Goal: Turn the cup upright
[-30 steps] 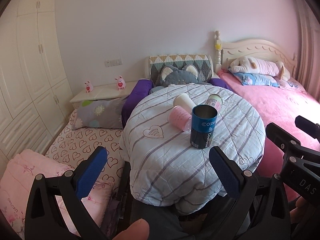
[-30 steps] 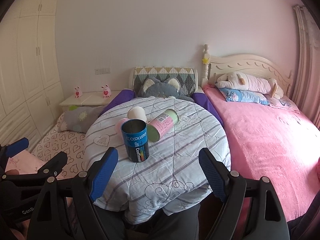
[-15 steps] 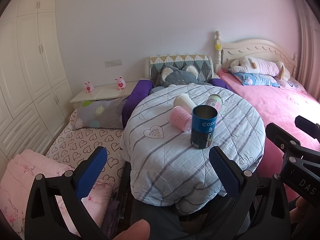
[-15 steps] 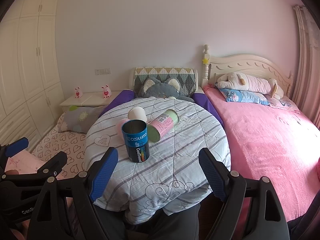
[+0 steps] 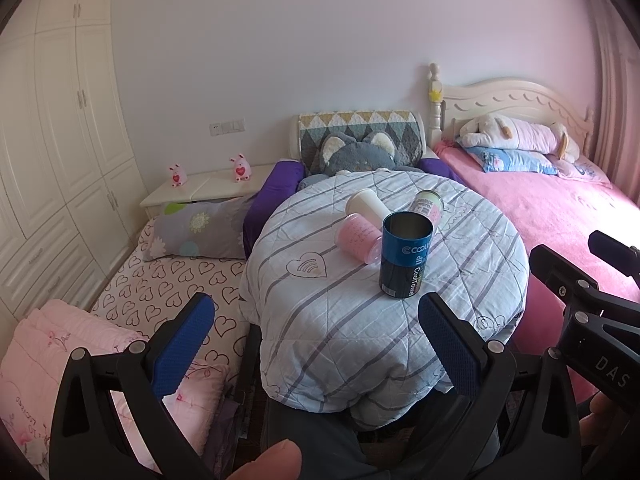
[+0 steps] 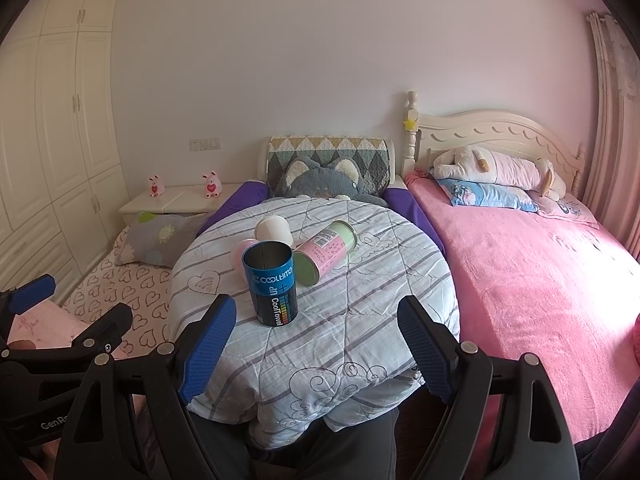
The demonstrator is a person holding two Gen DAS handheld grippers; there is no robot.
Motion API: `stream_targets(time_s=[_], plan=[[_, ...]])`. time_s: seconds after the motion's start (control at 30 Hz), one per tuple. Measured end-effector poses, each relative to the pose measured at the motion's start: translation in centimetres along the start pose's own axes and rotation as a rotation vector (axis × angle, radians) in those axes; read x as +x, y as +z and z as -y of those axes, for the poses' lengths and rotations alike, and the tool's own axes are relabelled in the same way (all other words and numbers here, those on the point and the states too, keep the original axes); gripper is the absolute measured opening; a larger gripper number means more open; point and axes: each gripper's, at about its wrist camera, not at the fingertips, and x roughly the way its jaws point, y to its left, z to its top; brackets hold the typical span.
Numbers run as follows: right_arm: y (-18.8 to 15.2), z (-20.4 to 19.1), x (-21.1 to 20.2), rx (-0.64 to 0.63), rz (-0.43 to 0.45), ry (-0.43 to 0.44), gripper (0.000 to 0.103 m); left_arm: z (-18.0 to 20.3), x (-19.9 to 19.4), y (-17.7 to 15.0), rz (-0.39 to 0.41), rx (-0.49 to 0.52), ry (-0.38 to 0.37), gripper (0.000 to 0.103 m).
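Observation:
A blue-and-black can-shaped cup [image 5: 405, 257] [image 6: 272, 282] stands upright, mouth up, on the round table covered by a striped quilt [image 5: 340, 312] [image 6: 352, 320]. Behind it lie three cups on their sides: a pink one [image 5: 358, 237] [image 6: 239, 249], a white one [image 5: 366, 205] [image 6: 274, 230] and a pink-and-green can [image 5: 428, 205] [image 6: 326, 252]. My left gripper [image 5: 316, 344] is open and empty, short of the table's near edge. My right gripper [image 6: 318, 344] is open and empty, over the near edge.
A pink bed [image 6: 532, 272] with plush toys lies to the right. A low mattress with a heart-print sheet [image 5: 160, 284] and a grey pillow [image 5: 204, 230] lies to the left. A chair with a cat cushion [image 6: 320, 180] stands behind the table. White wardrobes [image 5: 60, 140] line the left wall.

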Motion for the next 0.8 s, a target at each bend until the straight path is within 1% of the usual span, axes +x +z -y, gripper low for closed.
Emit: stream_targets(time_s=[0.1, 0.17, 0.23, 0.3, 0.37, 0.53, 0.8], plan=[[0.0, 0.0, 0.0, 0.0, 0.001, 0.0, 0.084, 0.0, -0.1, 0.0, 0.002, 0.0, 0.002, 0.103], [0.1, 0.2, -0.4, 0.006, 0.019, -0.003, 0.084, 0.0, -0.4, 0.2, 0.011, -0.004, 0.006, 0.103], [0.2, 0.3, -0.8, 0.008, 0.043, -0.016, 0.084, -0.2, -1.2, 0.4, 0.045, -0.013, 0.019, 0.103], [0.4, 0.4, -1.5, 0.009, 0.078, -0.032, 0.084, -0.2, -2.6, 0.6, 0.107, -0.011, 0.046, 0.103], [0.6, 0.4, -2.1, 0.011, 0.103, -0.033, 0.084, -0.1, -3.6, 0.8, 0.139, -0.007, 0.06, 0.103], [0.8, 0.2, -2.9, 0.004, 0.116, -0.041, 0.084, -0.4, -4.3, 1.0, 0.144, -0.032, 0.046, 0.103], [0.7, 0.2, -3.5, 0.001, 0.129, -0.044, 0.084, -0.3, -5.0, 0.9, 0.153, -0.035, 0.044, 0.103]])
